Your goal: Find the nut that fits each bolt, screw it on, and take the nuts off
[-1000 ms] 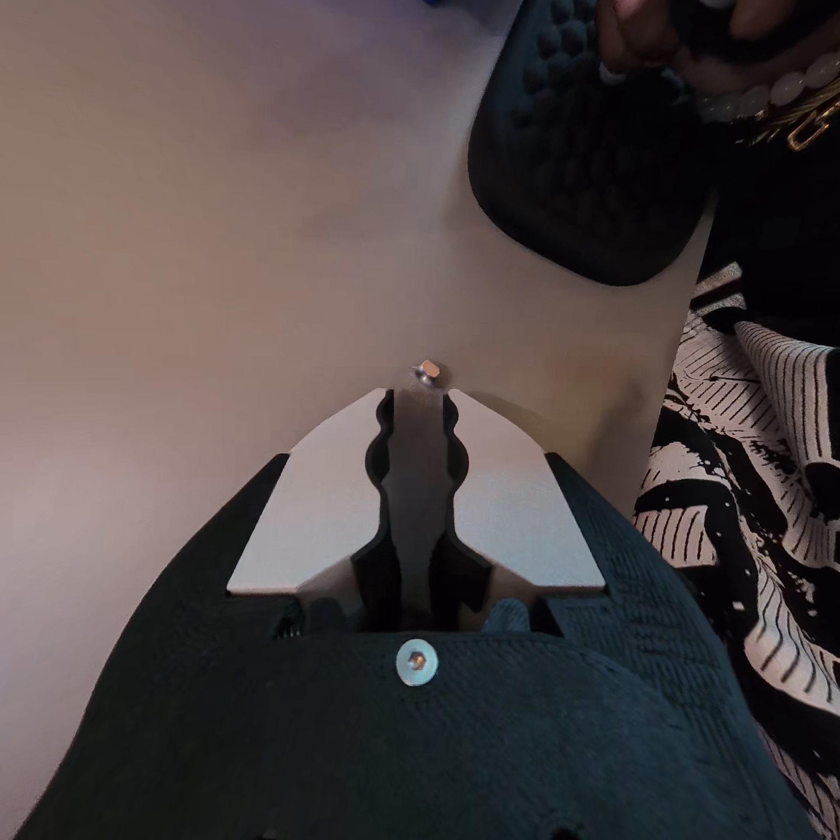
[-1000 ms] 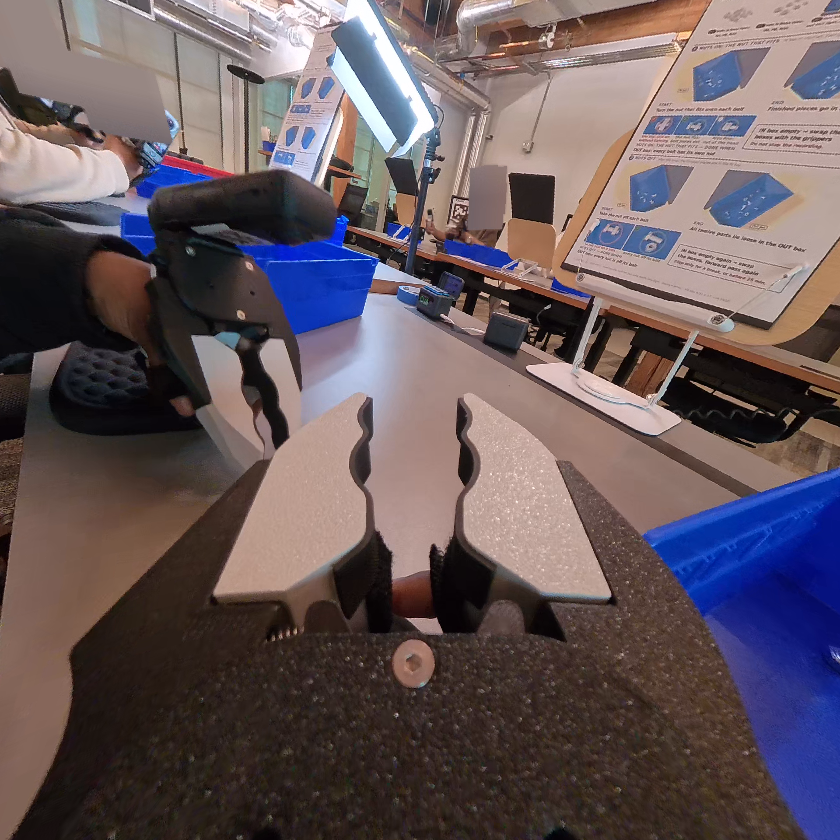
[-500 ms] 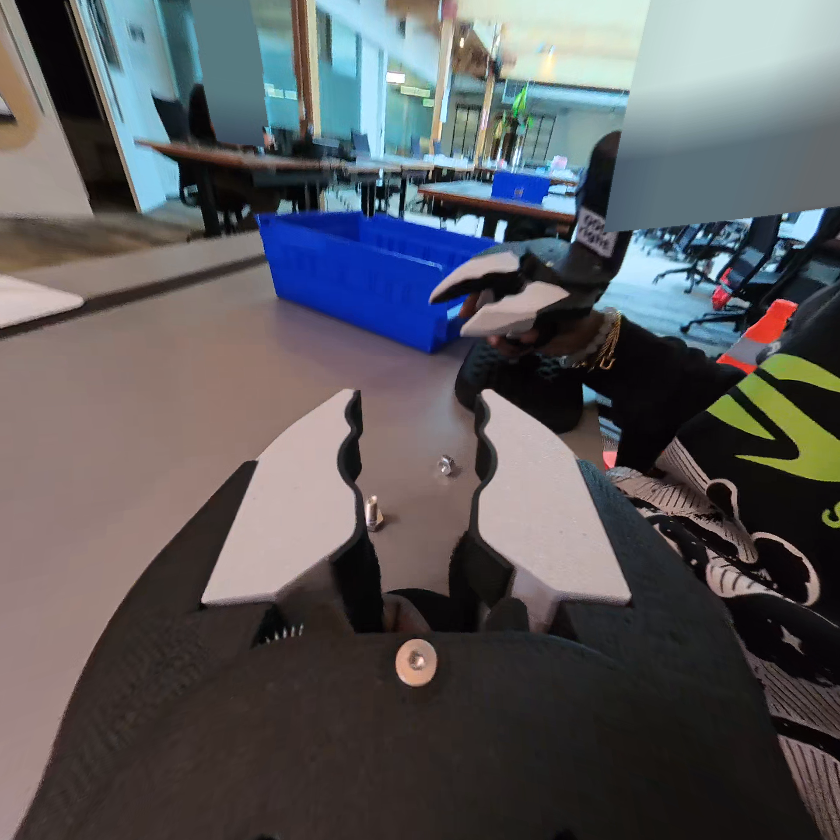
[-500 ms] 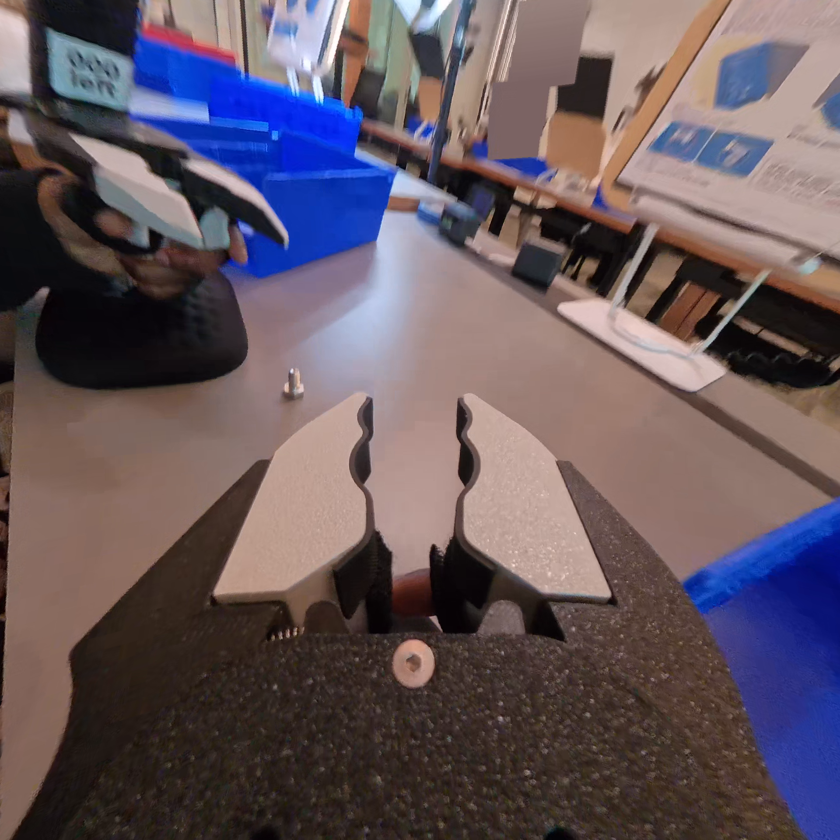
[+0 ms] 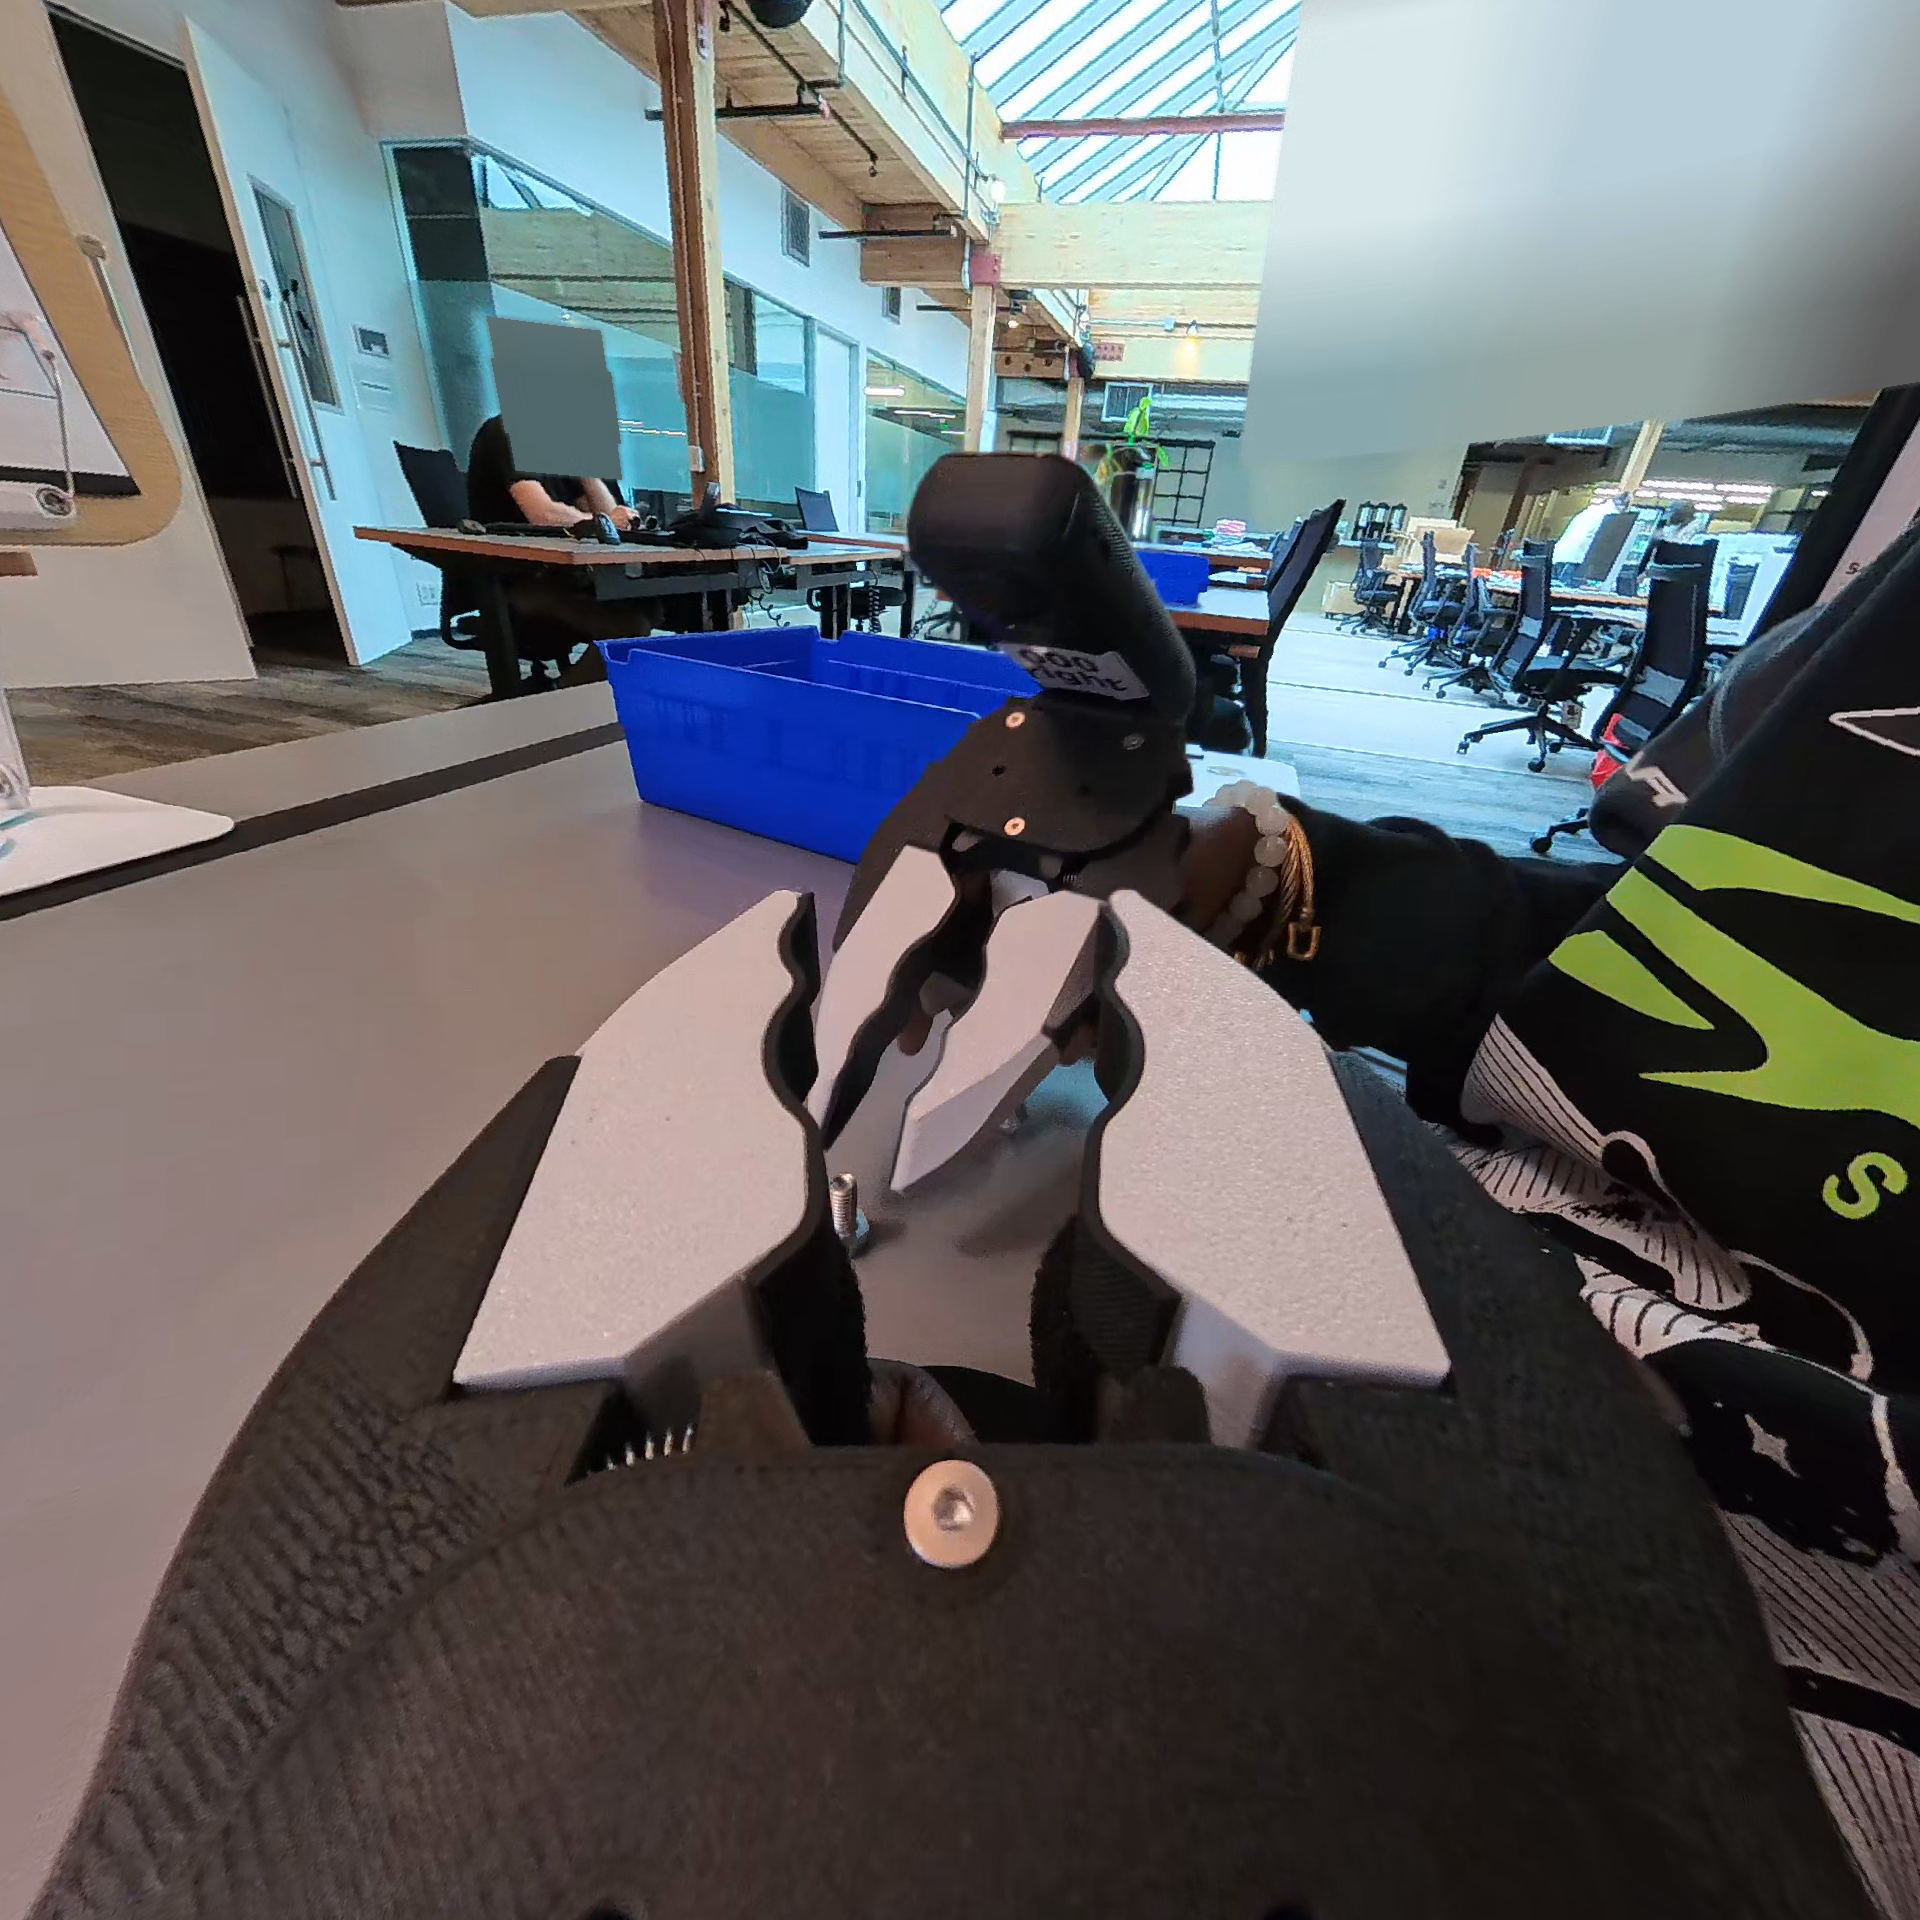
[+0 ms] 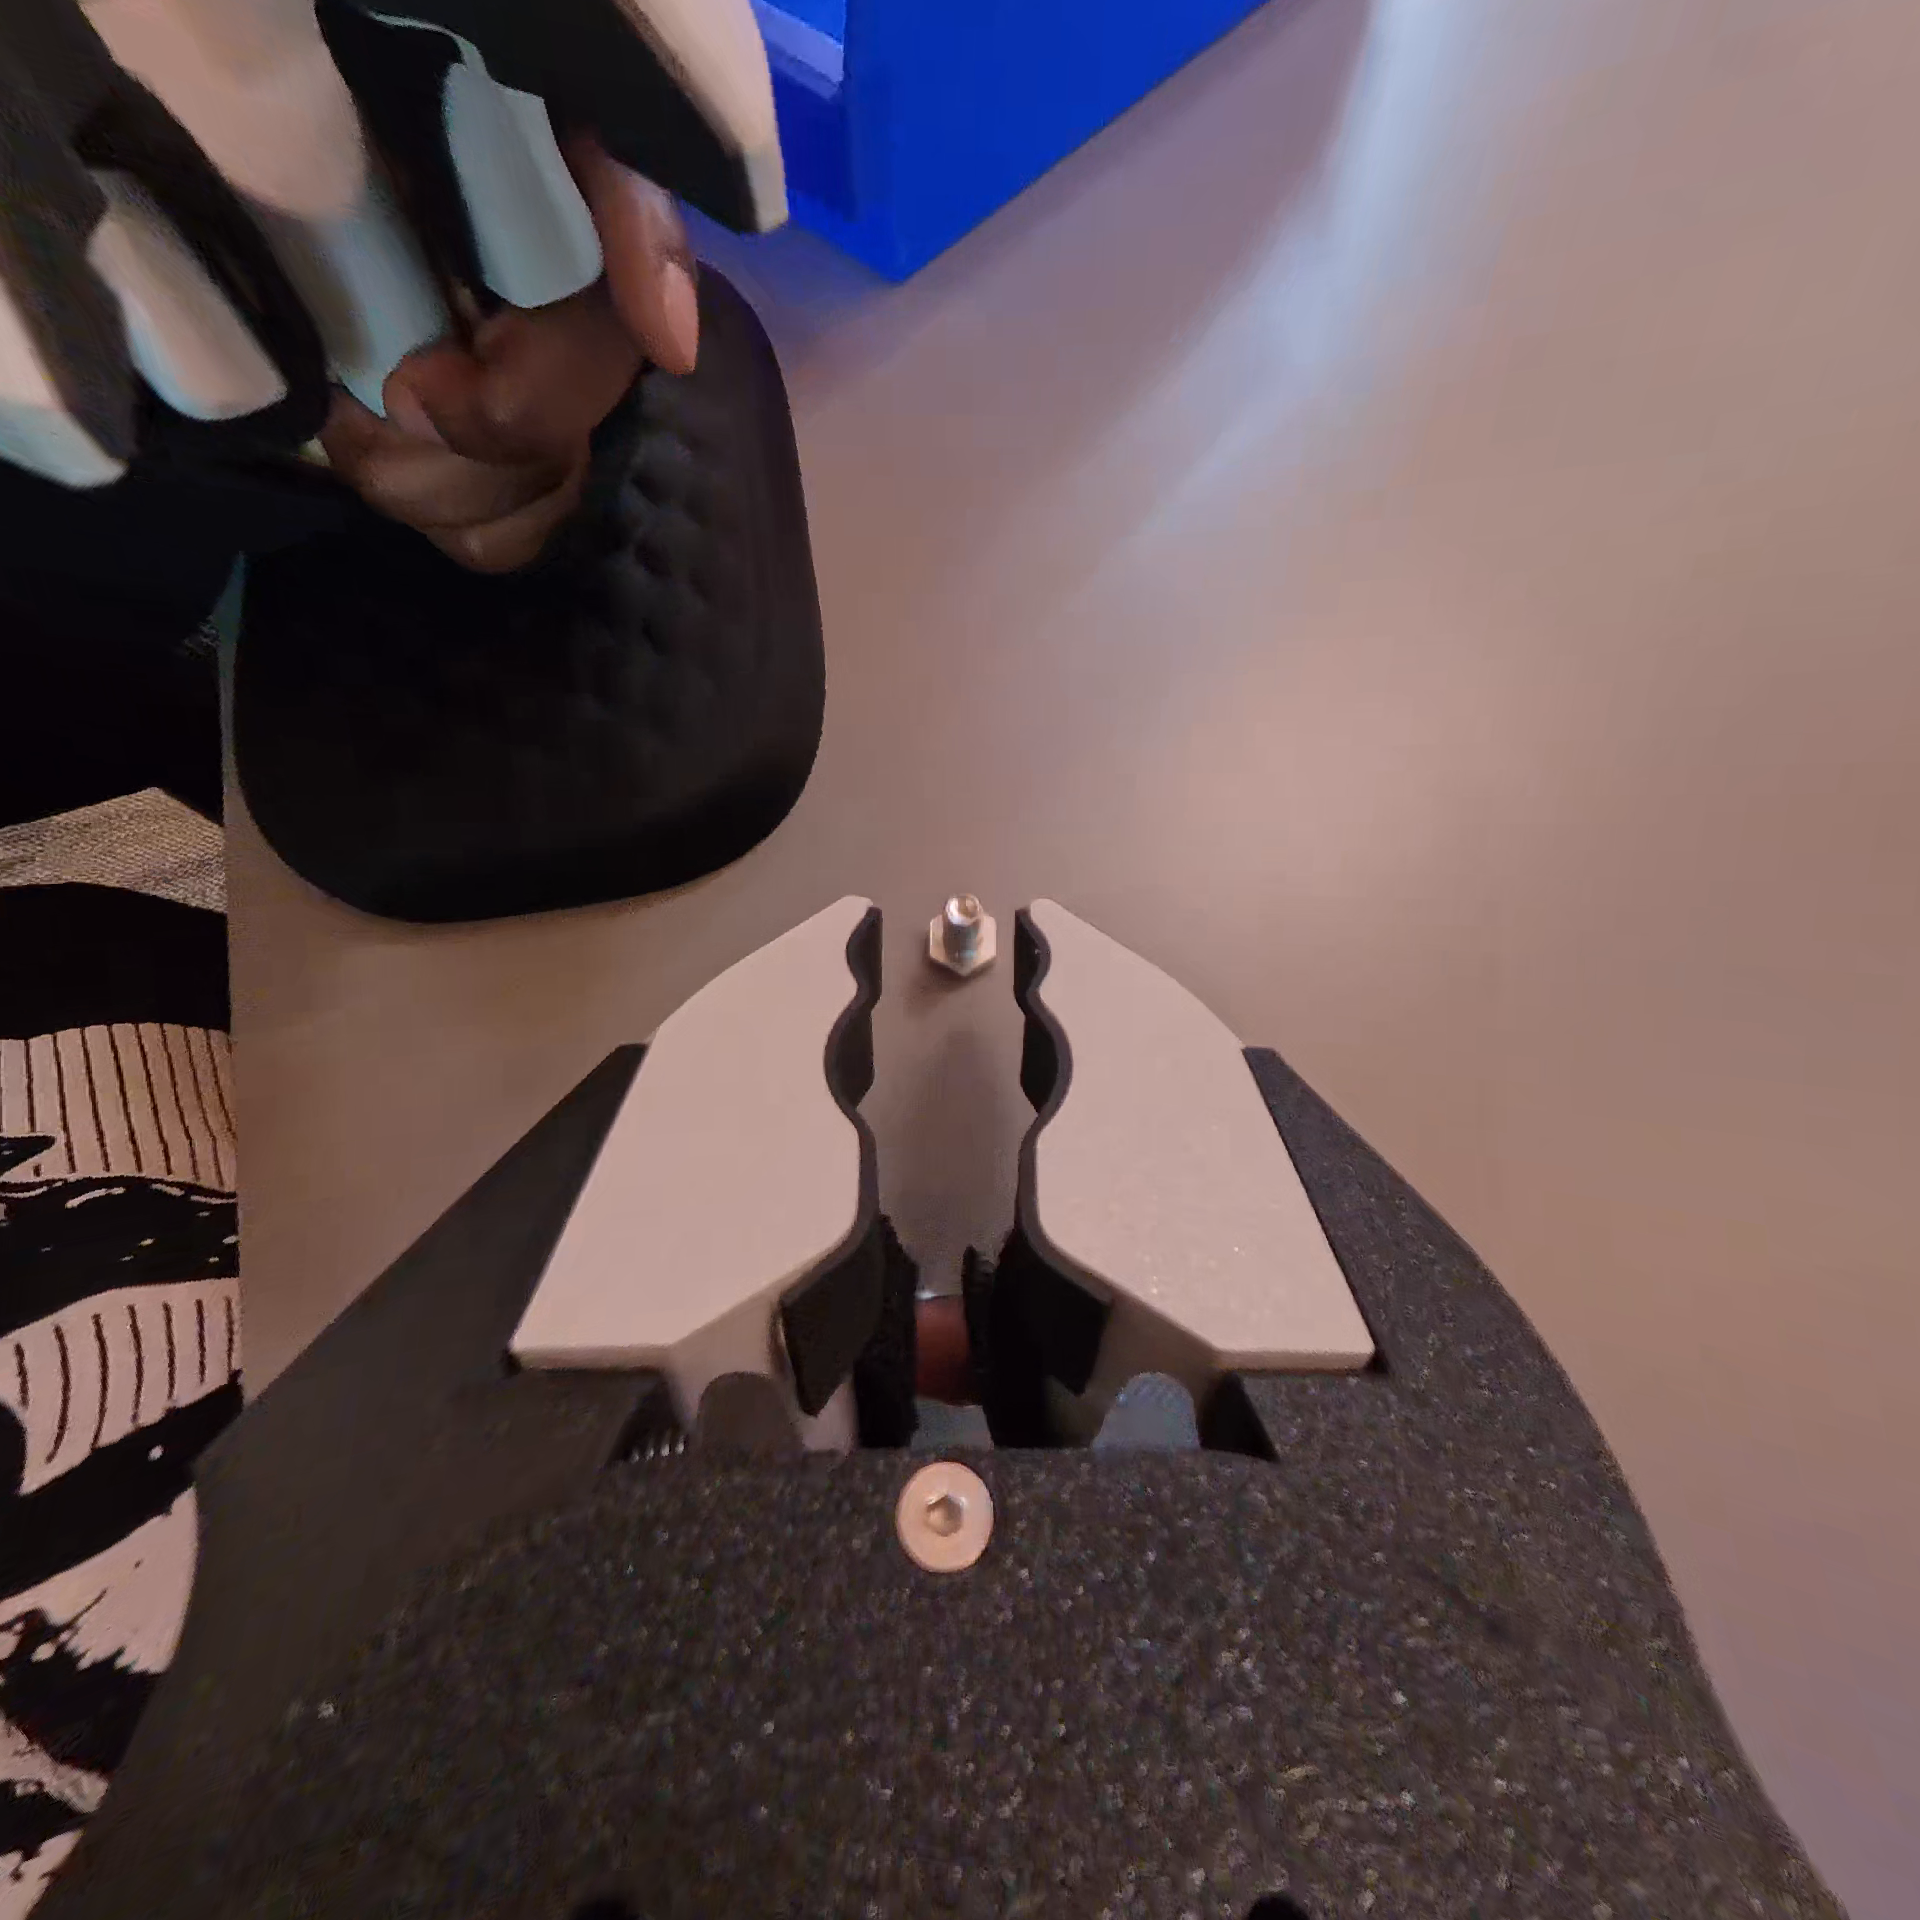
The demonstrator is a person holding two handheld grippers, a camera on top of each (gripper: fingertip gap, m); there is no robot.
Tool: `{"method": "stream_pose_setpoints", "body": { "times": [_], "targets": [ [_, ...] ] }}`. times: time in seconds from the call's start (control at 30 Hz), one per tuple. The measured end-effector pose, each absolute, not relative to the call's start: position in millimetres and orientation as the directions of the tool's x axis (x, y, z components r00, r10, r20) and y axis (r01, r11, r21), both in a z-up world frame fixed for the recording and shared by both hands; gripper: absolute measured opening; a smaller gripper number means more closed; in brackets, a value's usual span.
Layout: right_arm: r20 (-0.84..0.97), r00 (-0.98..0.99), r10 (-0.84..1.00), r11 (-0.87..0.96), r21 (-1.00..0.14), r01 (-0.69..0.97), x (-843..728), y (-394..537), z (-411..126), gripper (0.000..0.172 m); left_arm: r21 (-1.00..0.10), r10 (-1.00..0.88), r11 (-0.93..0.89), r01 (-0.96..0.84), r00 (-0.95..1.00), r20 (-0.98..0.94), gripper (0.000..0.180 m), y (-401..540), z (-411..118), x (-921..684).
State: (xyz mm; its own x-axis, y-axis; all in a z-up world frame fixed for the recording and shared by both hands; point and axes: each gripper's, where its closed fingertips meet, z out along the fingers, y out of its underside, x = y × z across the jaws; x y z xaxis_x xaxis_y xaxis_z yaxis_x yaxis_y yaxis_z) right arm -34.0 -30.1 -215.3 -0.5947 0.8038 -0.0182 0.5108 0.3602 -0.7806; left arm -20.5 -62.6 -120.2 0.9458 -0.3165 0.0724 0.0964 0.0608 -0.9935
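A small silver bolt (image 6: 961, 940) stands on its hex head on the grey table (image 6: 1351, 727). My right gripper (image 6: 948, 920) points down at it, with the bolt between its fingertips and a gap on each side, so it is open and holds nothing. In the left wrist view the bolt (image 5: 847, 1210) stands just before my left gripper (image 5: 958, 904), which is open wide and empty. The right gripper (image 5: 862, 1158) hangs tip-down beside the bolt there. A small nut (image 5: 1013, 1120) peeks out behind its finger.
A black dimpled wrist pad (image 6: 520, 675) lies left of the bolt, under the hand holding the left gripper (image 6: 623, 208). A blue bin (image 5: 790, 717) stands farther back on the table. A person's patterned clothing (image 5: 1662, 1195) lines the table's near edge. The grippers' ends are close to 10 centimetres from one another.
My left gripper opened wide and tipped up from looking down at the nut to looking forward. My right gripper swung down over the bolt and its jaws narrowed around it without touching.
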Motion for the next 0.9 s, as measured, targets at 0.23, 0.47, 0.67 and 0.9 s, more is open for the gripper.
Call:
{"method": "stream_pose_setpoints", "body": {
  "times": [0.23, 0.47, 0.67, 0.9],
  "targets": [
    [0.005, -0.599, 0.801, 0.397, -0.753, 0.525, -40, -32, -226, 0.009, -0.995, -0.316, 0.056, 0.080, 0.947, 0.058, 0.051, -62, -122, -19],
    [0.007, -0.587, 0.809, 0.374, -0.778, 0.505, -37, -27, -211, 0.008, -0.998, -0.300, 0.044, 0.054, 0.953, 0.038, 0.051, -60, -123, -18],
    [0.001, -0.575, 0.818, 0.316, -0.836, 0.448, -22, -22, -162, 0.008, -0.998, -0.221, -0.030, -0.046, 0.975, -0.039, 0.051, -48, -129, -13],
    [-0.038, -0.484, 0.874, 0.202, -0.877, 0.435, -6, -15, -113, 0.008, -0.995, 0.004, -0.050, -0.088, 0.996, -0.088, 0.051, -20, -126, -8]
  ]
}}
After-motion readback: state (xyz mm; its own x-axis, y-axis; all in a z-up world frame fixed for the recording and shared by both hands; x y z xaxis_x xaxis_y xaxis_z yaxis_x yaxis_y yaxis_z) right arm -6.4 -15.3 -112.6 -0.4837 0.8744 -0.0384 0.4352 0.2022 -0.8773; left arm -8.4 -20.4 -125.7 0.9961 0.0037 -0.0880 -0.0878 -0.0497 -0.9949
